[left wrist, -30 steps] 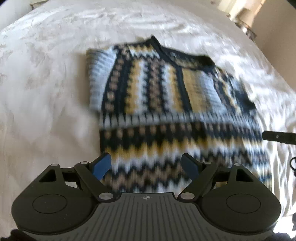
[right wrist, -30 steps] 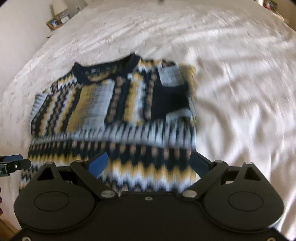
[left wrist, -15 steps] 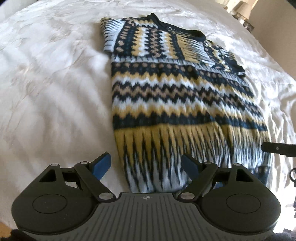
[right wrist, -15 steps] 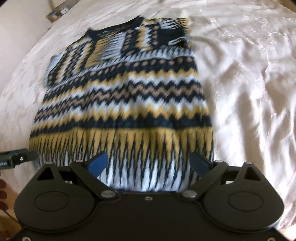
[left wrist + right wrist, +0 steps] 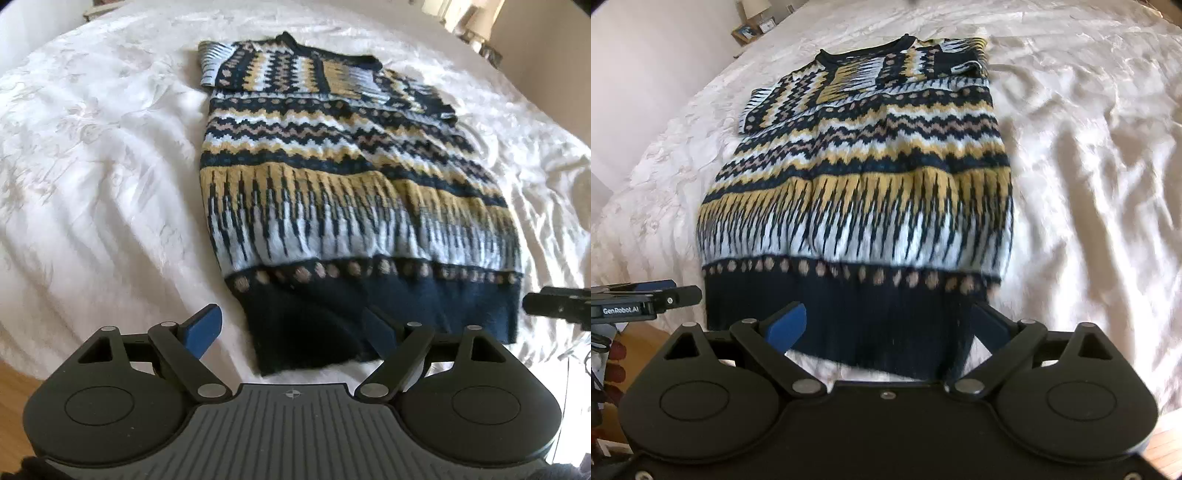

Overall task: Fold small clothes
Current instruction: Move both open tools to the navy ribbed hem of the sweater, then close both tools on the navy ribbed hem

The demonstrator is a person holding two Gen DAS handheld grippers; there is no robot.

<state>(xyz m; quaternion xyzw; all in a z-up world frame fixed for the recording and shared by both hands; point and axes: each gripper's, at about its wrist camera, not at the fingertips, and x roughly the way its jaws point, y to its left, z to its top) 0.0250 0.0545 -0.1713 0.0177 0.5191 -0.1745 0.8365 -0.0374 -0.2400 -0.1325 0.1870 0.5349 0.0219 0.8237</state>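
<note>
A knitted sweater (image 5: pixel 343 177) in navy, yellow, white and tan zigzag bands lies flat on the white bedspread (image 5: pixel 92 166). Its sleeves are folded in at the far collar end and its navy hem (image 5: pixel 849 310) is nearest me. My left gripper (image 5: pixel 291 328) hovers open over the hem's left corner, one finger over the sheet and the other over the navy band. My right gripper (image 5: pixel 888 323) is open above the hem's right part, both fingers spread wide with only cloth below. Each gripper shows at the edge of the other's view: the right gripper (image 5: pixel 557 304) and the left gripper (image 5: pixel 646 295).
The bed's near edge runs just below the hem, with wooden floor (image 5: pixel 14 380) beyond it at the lower left. A bedside stand with picture frames (image 5: pixel 753 27) sits at the far left corner. Rumpled bedspread (image 5: pixel 1089 166) spreads to the right of the sweater.
Both grippers have drawn back along the sweater from the chest area to the near hem. The navy hem band and the bed's edge have come into view. The jaws stayed open.
</note>
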